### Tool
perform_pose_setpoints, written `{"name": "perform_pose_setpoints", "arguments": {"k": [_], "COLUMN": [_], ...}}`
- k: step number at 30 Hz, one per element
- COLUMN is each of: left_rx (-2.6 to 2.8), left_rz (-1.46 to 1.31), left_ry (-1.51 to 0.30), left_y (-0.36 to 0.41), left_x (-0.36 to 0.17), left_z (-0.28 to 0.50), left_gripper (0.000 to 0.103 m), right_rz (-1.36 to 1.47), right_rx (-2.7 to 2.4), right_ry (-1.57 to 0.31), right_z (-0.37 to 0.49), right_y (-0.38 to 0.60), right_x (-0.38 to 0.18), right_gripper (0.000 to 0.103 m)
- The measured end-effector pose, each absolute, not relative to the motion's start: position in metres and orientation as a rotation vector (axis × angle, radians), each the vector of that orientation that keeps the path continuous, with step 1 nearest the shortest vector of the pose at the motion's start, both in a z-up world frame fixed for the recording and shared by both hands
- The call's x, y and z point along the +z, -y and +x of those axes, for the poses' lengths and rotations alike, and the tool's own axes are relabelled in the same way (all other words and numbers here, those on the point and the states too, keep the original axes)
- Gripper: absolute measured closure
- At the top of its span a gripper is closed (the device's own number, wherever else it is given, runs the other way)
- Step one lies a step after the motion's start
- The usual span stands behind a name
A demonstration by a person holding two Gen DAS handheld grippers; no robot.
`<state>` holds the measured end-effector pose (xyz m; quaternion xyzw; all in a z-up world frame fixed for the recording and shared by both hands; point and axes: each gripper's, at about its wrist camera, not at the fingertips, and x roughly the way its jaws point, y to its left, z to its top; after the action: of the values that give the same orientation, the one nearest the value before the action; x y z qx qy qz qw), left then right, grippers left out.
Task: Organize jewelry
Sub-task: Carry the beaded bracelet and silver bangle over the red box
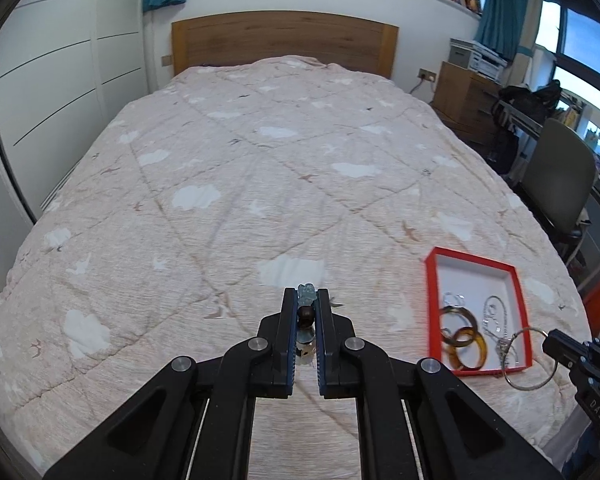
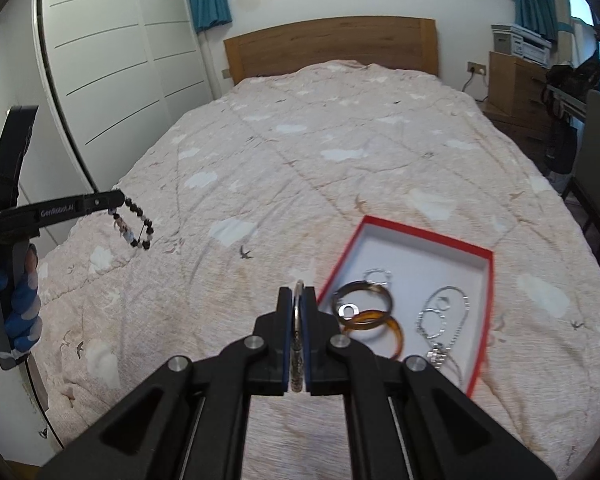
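Observation:
My left gripper [image 1: 306, 300] is shut on a beaded bracelet [image 1: 306, 314] with dark and pale beads and holds it above the pink bedspread; it also shows in the right wrist view [image 2: 134, 222], hanging from the left gripper [image 2: 118, 200]. My right gripper [image 2: 299, 296] is shut on a thin silver bangle [image 2: 298, 308], just left of a red box [image 2: 488, 276] with a white inside. In the left wrist view the bangle [image 1: 528, 360] hangs from the right gripper [image 1: 548, 338] over the box's [image 1: 430, 300] near right corner. The box holds two amber bangles [image 2: 374, 316], silver chains [image 2: 440, 320] and rings.
The bed [image 1: 260, 180] with a pink cloud-print quilt fills both views, with a wooden headboard [image 1: 284, 40] at the far end. A white wardrobe [image 1: 52, 80] stands on the left. A grey chair [image 1: 556, 176] and wooden drawers [image 1: 468, 96] stand on the right.

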<state>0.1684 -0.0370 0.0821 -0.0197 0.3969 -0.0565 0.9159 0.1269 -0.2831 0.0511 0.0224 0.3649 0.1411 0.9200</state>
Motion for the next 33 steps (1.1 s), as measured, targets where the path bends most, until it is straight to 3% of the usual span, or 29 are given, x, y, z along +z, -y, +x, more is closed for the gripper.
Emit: {"name": "perform_pose_setpoints", "arguments": {"k": [9,18,33], "left_rx": [-0.263,-0.391,-0.435], "left_rz": [-0.034,0.004,0.036], "left_ry": [-0.857,-0.962,-1.089], "left_y": [0.121,0.199,0.244], "left_x": [0.063,0.008,-0.058], "left_z": [0.195,0.231,0.25], "left_gripper": [0.095,0.095,0.095], "right_rz": [0.077,0.121,0.202], "right_rx": [0.195,0.16,0.115], "right_ry": [-0.76,-0.829,-0.876], "right_z": [0.142,0.19,0.224], "right_y": [0.346,0.384,0.423], "right_x": [0.045,0.0,-0.057], "right_gripper": [0.099,0.099,0.099]}}
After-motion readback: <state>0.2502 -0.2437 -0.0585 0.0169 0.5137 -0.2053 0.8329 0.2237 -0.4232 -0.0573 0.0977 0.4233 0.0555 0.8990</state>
